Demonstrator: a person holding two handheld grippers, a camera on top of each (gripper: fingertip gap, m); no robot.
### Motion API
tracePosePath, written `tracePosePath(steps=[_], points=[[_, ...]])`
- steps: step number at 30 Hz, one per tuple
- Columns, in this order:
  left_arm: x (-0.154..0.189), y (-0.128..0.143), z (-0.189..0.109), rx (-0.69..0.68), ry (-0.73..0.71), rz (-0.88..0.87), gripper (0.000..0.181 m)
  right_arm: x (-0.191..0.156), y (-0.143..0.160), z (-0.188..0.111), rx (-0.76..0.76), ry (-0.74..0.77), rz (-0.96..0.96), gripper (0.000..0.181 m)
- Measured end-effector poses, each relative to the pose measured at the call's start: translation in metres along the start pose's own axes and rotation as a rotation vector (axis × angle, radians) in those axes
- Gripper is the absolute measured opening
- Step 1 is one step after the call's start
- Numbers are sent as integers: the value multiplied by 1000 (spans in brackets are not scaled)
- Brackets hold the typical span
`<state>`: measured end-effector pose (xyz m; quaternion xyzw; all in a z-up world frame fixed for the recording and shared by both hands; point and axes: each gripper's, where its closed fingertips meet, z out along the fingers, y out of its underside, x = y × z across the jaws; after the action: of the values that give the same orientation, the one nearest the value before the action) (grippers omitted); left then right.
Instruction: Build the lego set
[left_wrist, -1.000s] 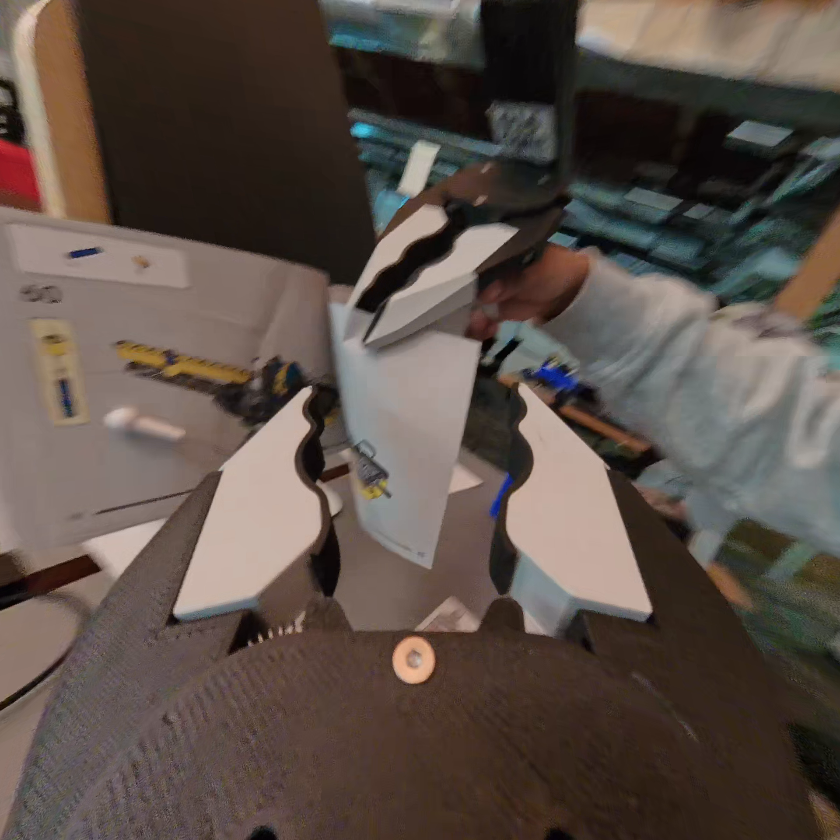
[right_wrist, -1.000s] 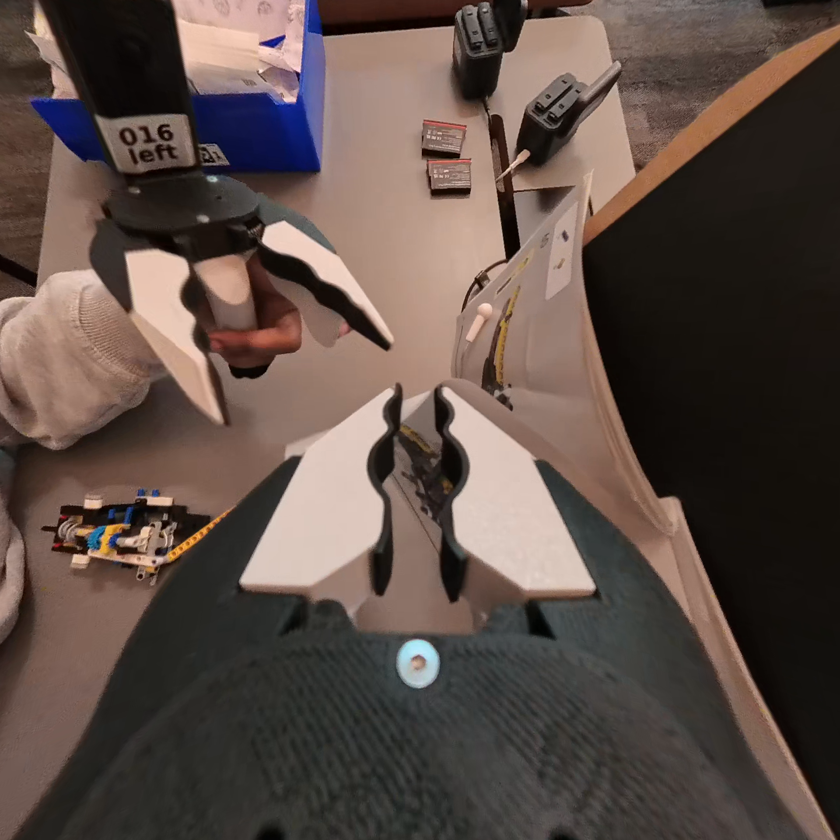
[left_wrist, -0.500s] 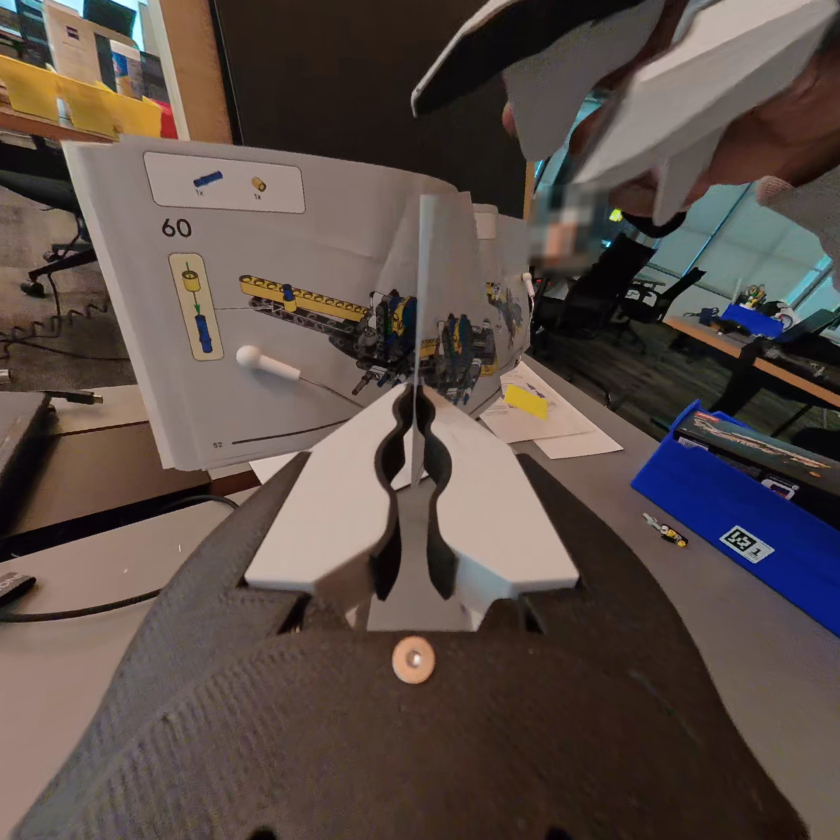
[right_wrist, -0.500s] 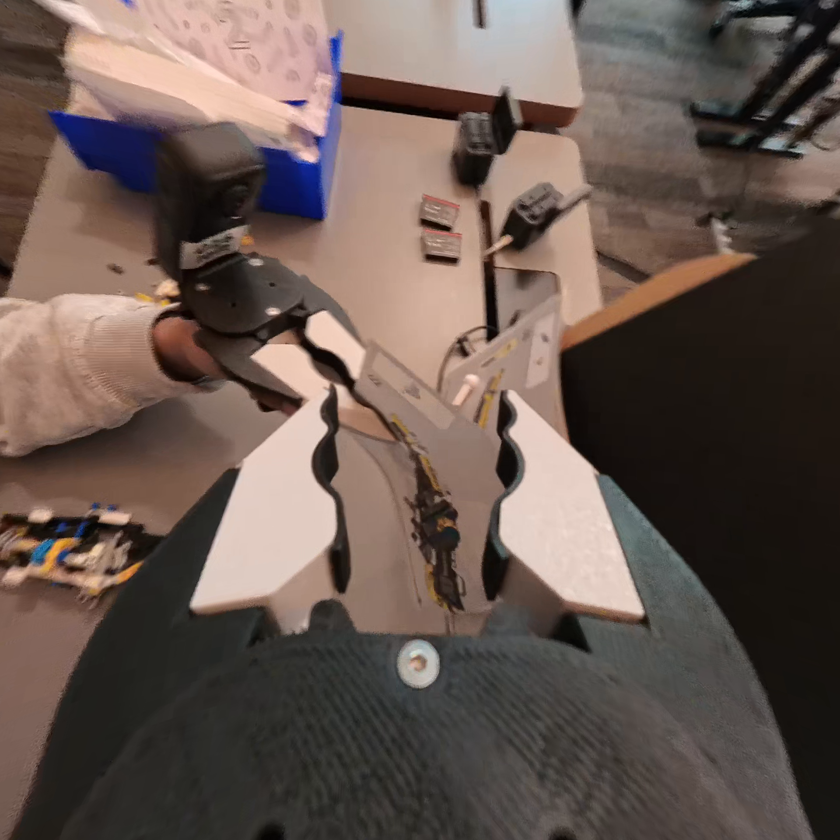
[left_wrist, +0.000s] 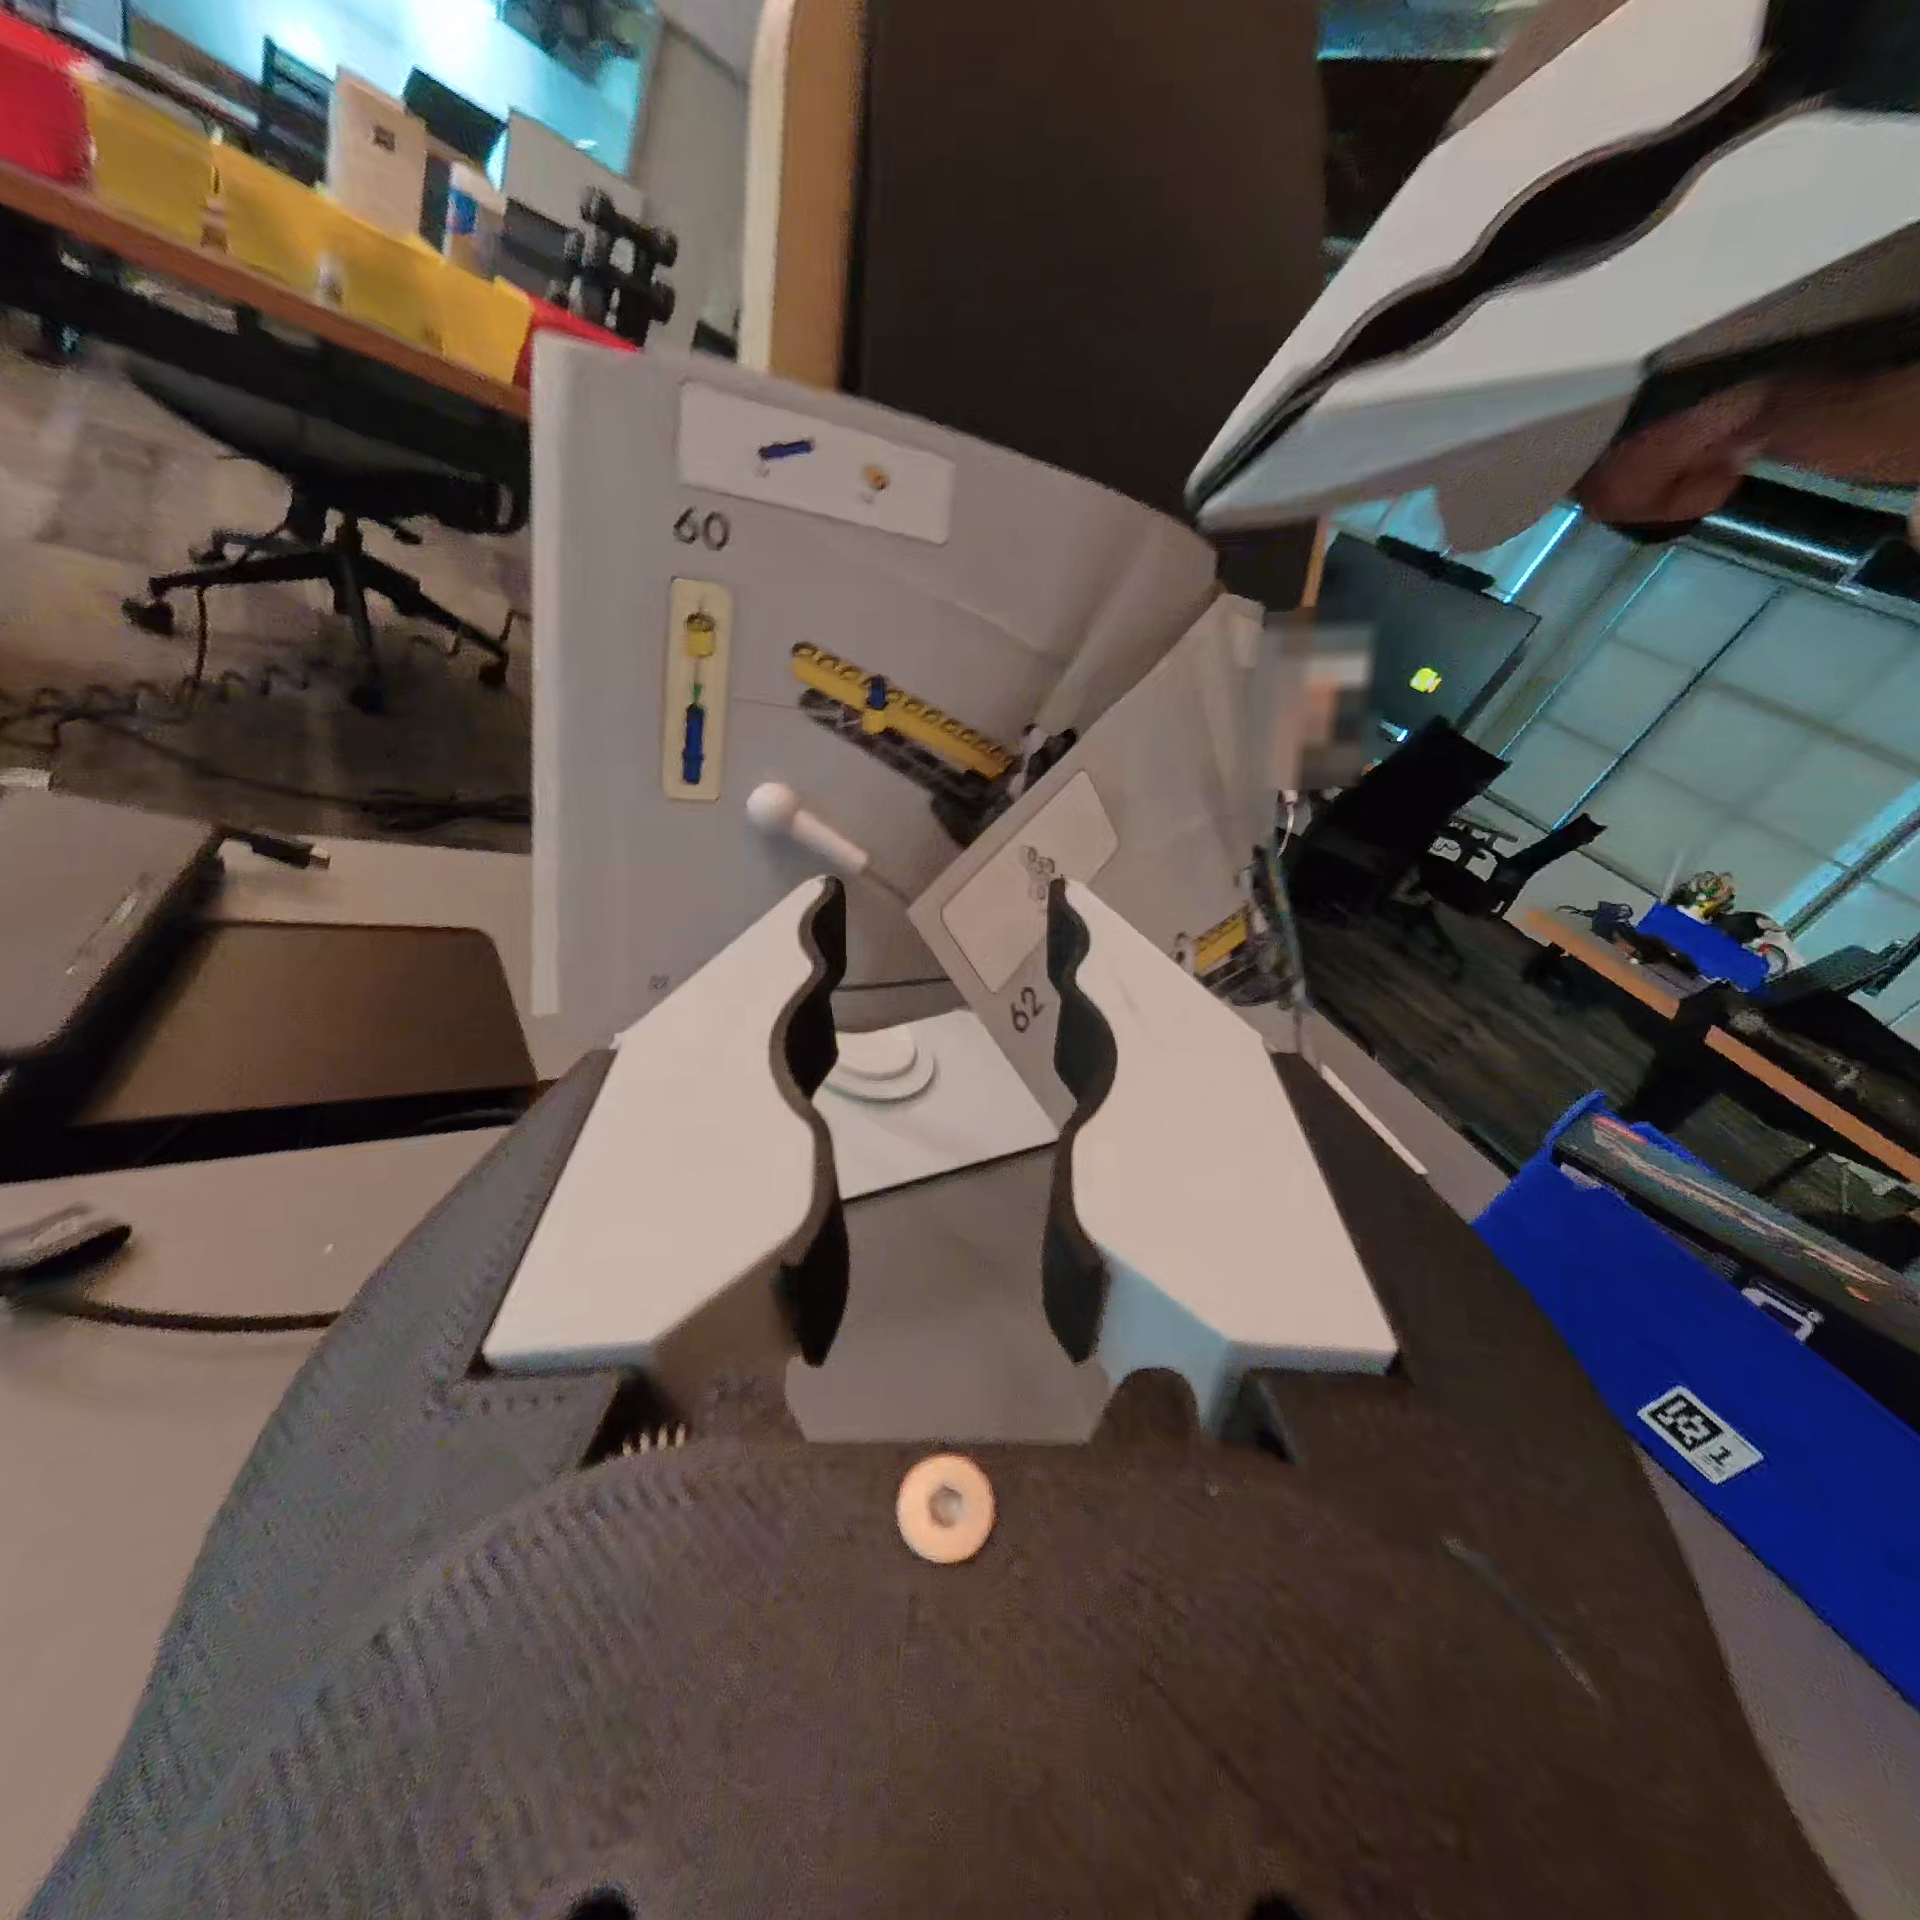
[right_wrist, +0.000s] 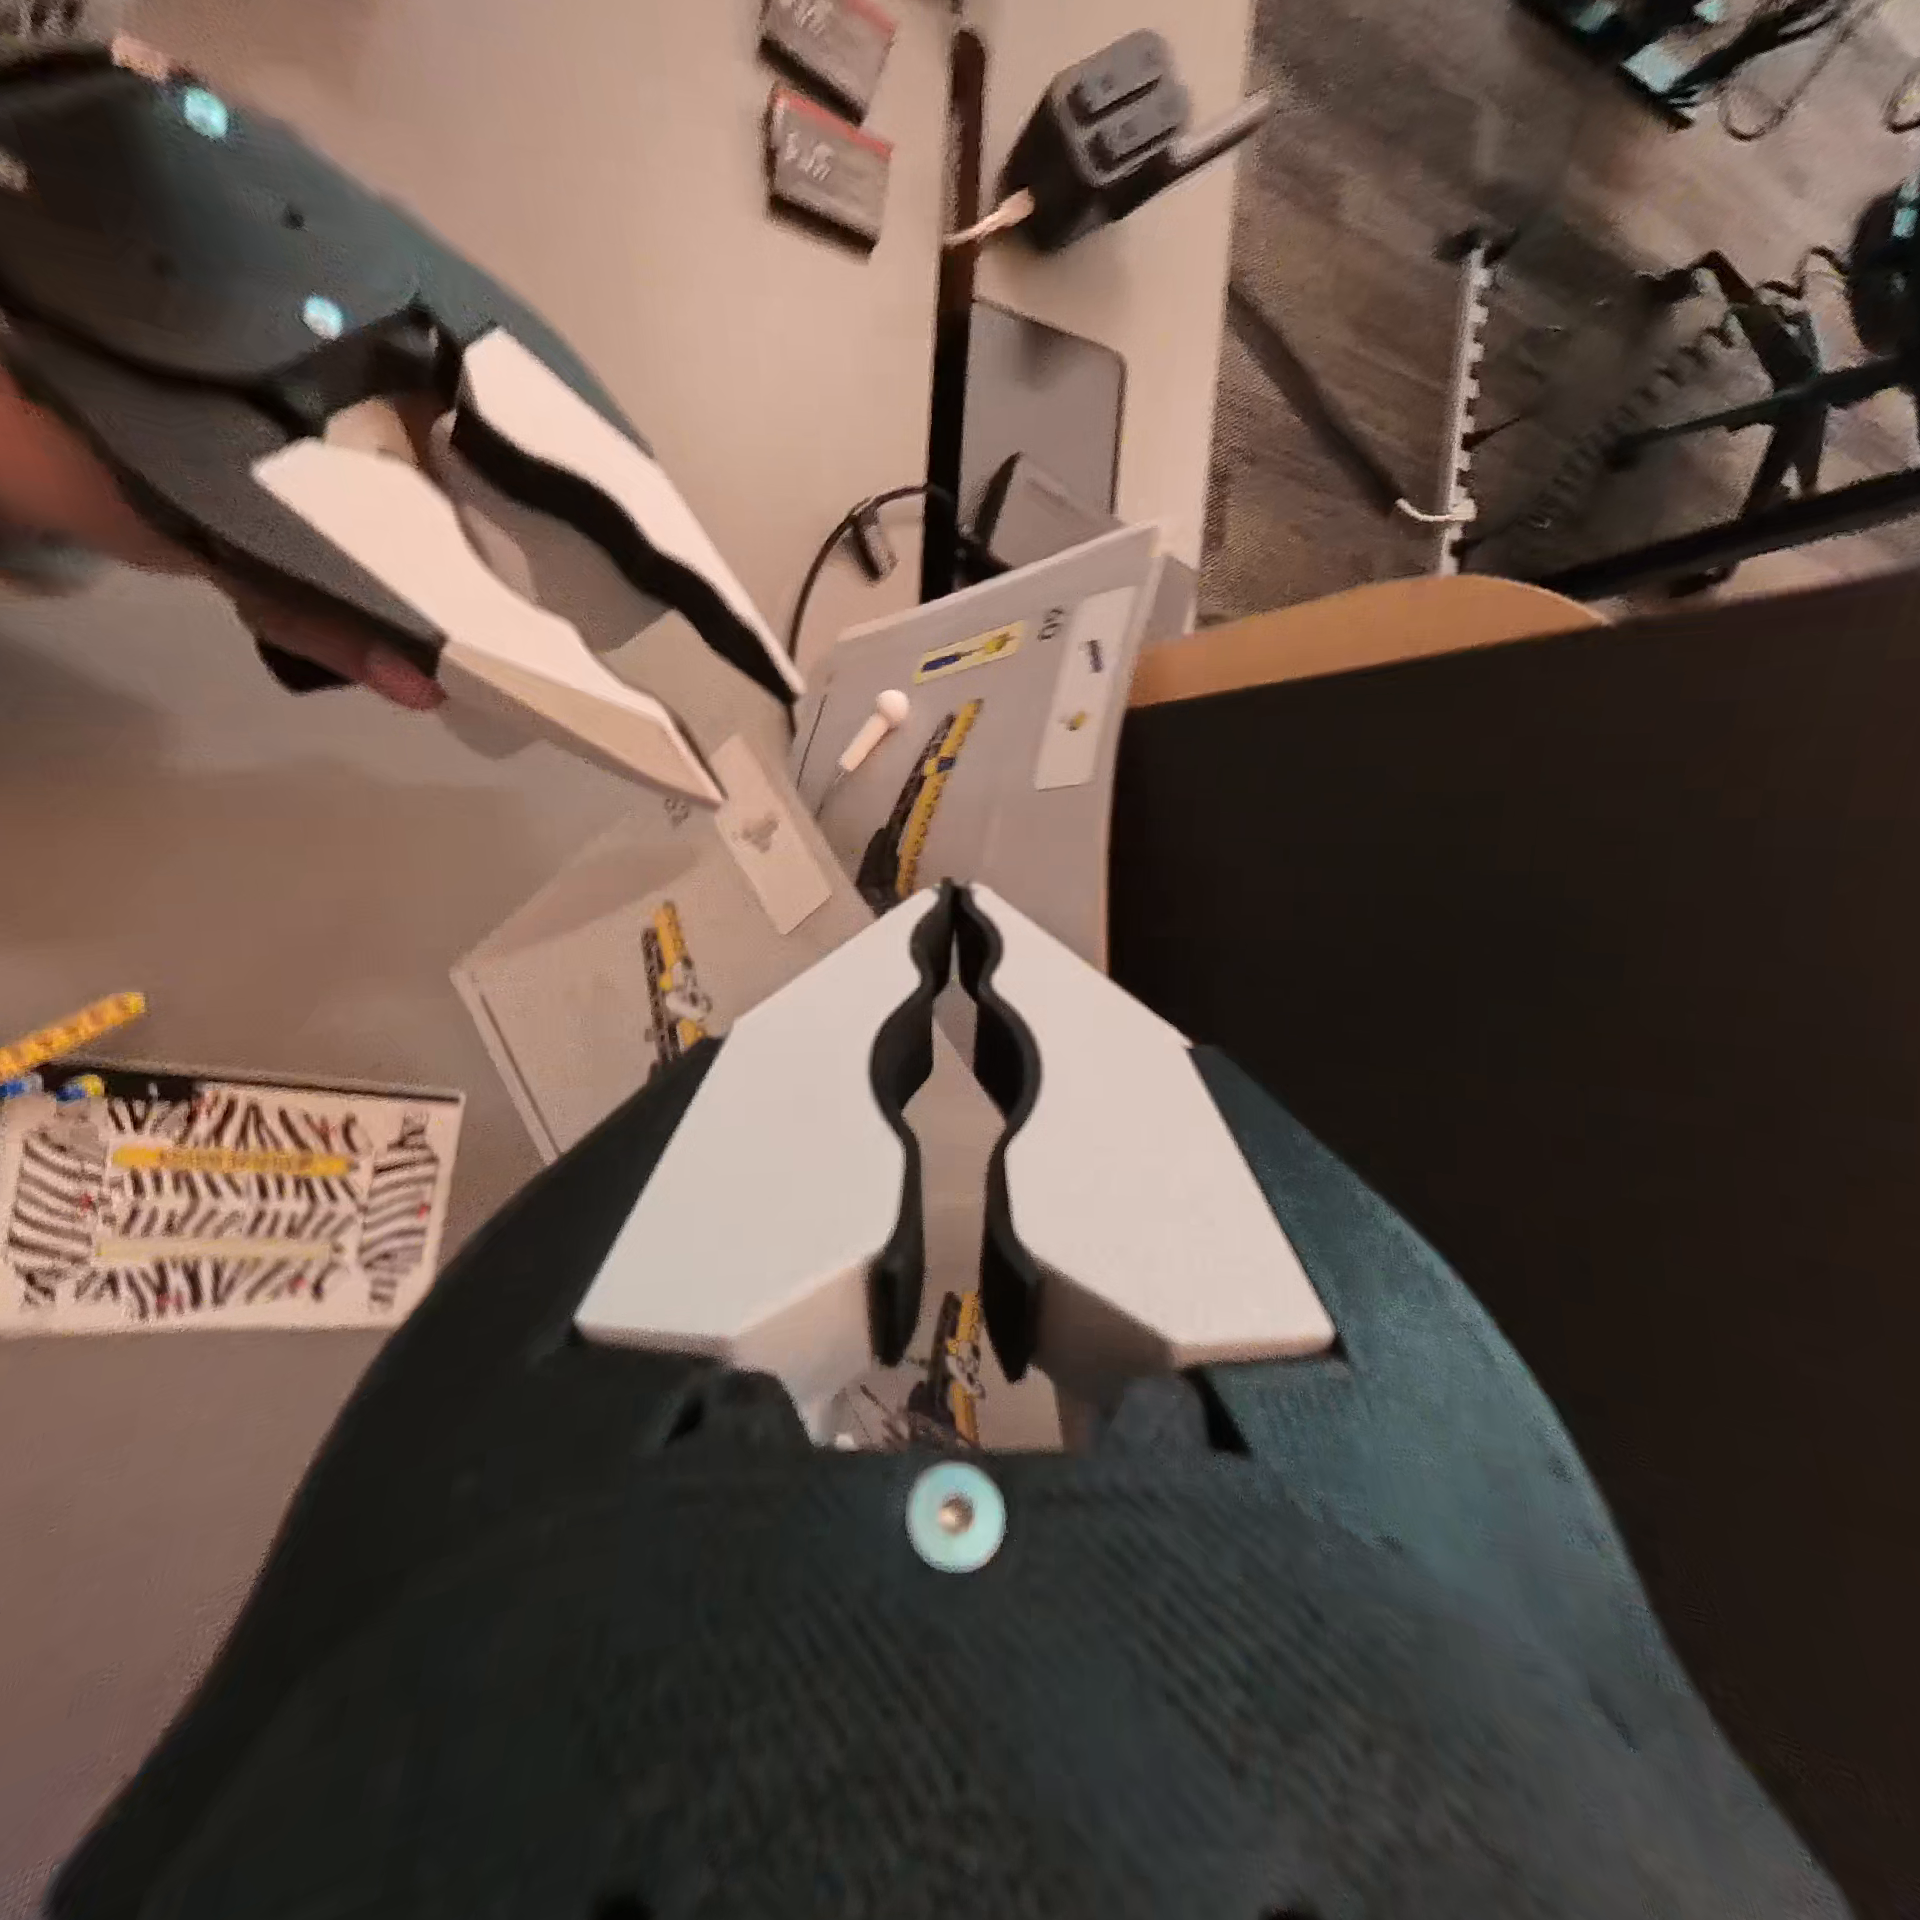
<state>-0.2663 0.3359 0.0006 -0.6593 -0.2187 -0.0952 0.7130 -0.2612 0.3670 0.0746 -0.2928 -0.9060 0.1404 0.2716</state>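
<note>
The Lego instruction booklet (left_wrist: 831, 675) stands propped open on the grey table, held by a white pin (left_wrist: 805, 821). One loose page (left_wrist: 1039, 914) hangs tilted in front of it. My left gripper (left_wrist: 940, 904) is open and empty, with its fingers on either side of that page's lower corner. It also shows in the right wrist view (right_wrist: 756, 740), open above the page. My right gripper (right_wrist: 948, 896) is shut with its tips on the loose page (right_wrist: 623, 987). It reaches in from the top right in the left wrist view (left_wrist: 1210, 499). Part of the Lego model (right_wrist: 73, 1023) lies at the left edge.
A striped sticker sheet (right_wrist: 229, 1205) lies left of the booklet. A blue bin (left_wrist: 1714, 1351) stands to the right. A dark panel (right_wrist: 1507, 1039) rises behind the booklet. Small black boxes (right_wrist: 831, 156) and a black charger (right_wrist: 1112, 125) lie farther off. A dark mat (left_wrist: 291, 1018) is on the left. The grippers' ends are close to 9 cm from one another. The right gripper is farther from the Lego model (right_wrist: 73, 1023), some 35 cm, than the left, some 25 cm.
My left gripper has let go of the page and opened. My right gripper has gone from open to shut on it. The page now hangs tilted.
</note>
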Motion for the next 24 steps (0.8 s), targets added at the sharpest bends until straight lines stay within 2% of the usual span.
tracePosePath(steps=[1,2,5,7,12,15,17,19,23,24], points=[[-3,4,1,-19,-2,-9,36,4,0,-3,17,15,33,0],[-1,7,2,-32,16,-15,35,3,0,-5,30,14,49,0],[9,12,6,-47,69,-21,11,-11,0,-6,60,-22,5,0],[11,17,10,-65,67,-13,0,-21,2,-4,57,-29,-54,18],[22,14,10,-50,104,35,0,-44,15,20,-64,-113,-93,47],[34,6,5,-21,145,122,0,-51,18,31,-125,-162,-105,64],[39,-2,1,15,149,182,0,-55,19,34,-154,-203,-129,53],[42,-8,-2,42,151,214,0,-55,17,35,-161,-208,-166,32],[34,-19,-4,94,90,178,0,-54,14,36,-168,-210,-184,0],[30,-22,-5,113,69,157,3,-51,15,35,-182,-199,-168,0]])
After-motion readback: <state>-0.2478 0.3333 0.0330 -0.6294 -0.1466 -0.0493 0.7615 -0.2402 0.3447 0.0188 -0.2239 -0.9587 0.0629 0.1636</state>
